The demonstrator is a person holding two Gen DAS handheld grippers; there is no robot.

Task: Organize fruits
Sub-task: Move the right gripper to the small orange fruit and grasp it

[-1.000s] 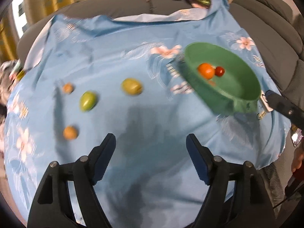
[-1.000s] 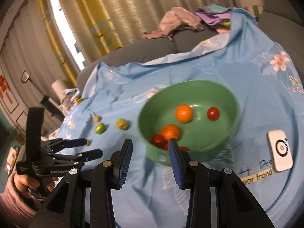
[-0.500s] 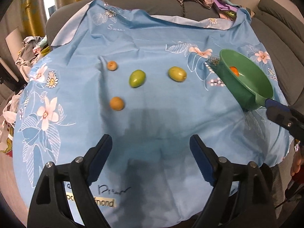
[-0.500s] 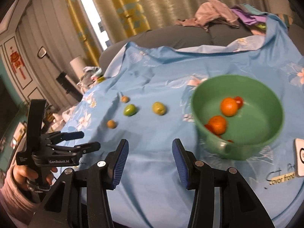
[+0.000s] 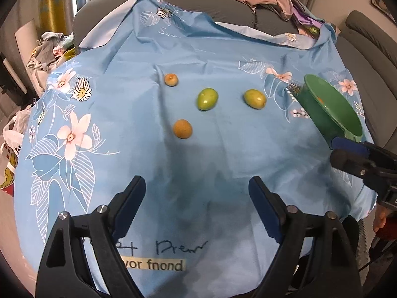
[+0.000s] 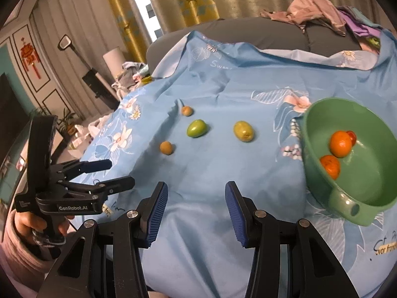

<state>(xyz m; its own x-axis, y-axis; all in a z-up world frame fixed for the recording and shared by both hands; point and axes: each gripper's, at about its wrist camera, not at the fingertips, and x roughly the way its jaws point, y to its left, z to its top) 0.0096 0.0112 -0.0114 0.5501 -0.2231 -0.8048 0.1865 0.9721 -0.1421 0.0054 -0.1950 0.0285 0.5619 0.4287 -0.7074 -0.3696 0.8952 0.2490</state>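
From the left wrist we see our left gripper point(image 5: 197, 200) over the blue floral cloth point(image 5: 223, 154) covering the surface, its jaws spread wide with nothing between them, having just been opening. Ahead lie two small orange fruits point(image 5: 182, 129) and two green fruits point(image 5: 207, 98); the green bowl point(image 5: 330, 109) sits at the right, touching the right gripper's blue tip.

From the right wrist we see our right gripper point(image 6: 196, 211), jaws parted and empty, just opened too. The bowl point(image 6: 352, 203) holds oranges point(image 6: 341, 144) and a red fruit point(image 6: 352, 136). The four loose fruits lie well apart from it.
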